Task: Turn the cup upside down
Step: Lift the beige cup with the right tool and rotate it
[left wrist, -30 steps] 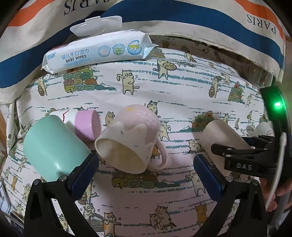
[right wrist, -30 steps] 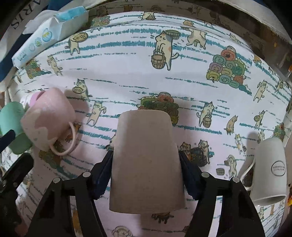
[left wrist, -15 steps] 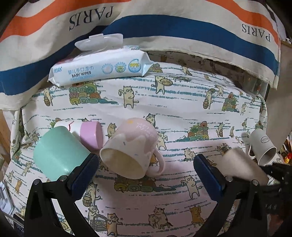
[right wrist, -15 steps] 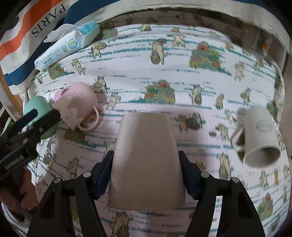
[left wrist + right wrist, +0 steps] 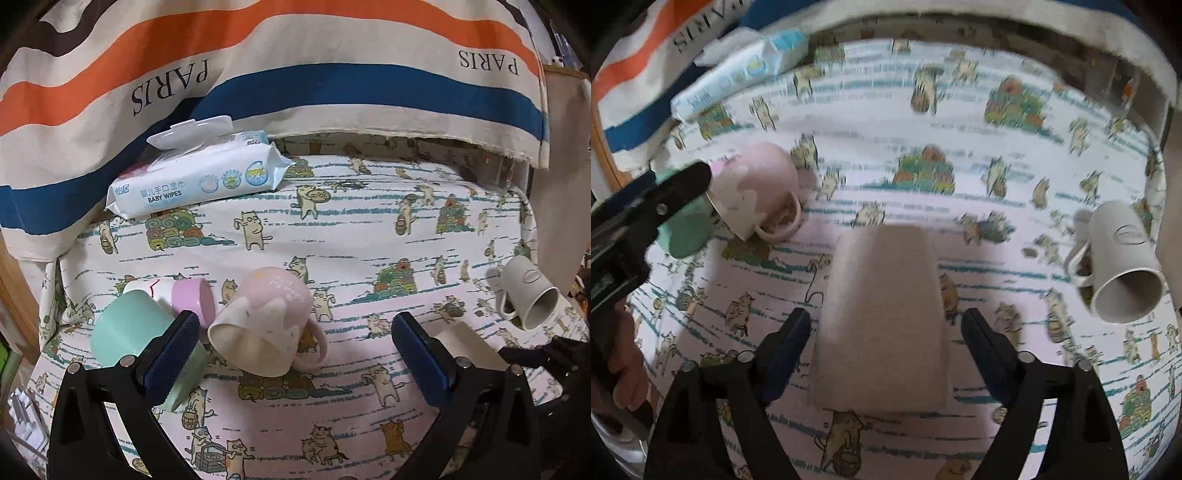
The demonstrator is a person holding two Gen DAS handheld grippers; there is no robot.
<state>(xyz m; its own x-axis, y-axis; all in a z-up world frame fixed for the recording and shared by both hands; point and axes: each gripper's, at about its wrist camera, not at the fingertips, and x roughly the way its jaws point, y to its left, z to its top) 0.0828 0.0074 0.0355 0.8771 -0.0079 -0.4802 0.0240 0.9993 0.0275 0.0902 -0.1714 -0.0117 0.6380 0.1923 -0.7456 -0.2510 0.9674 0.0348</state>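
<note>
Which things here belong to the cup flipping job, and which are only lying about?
Job:
beige cup, upside down
right gripper, open around it

Lying about:
pink mug
mint cup
white mug
baby wipes pack
left gripper, open

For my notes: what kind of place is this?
Probably a home, perhaps a child's room. A cat-print cloth covers the surface, a baby wipes pack lies on it, and several cups lie about, like the pink cup.

Ahead of my left fingers, the wipes pack [image 5: 195, 177] reads "BABY WIPES" under Chinese characters. The striped cloth [image 5: 295, 74] behind it says "PARIS" twice, upside down. The white mug's [image 5: 528, 295] oval emblem is illegible.
</note>
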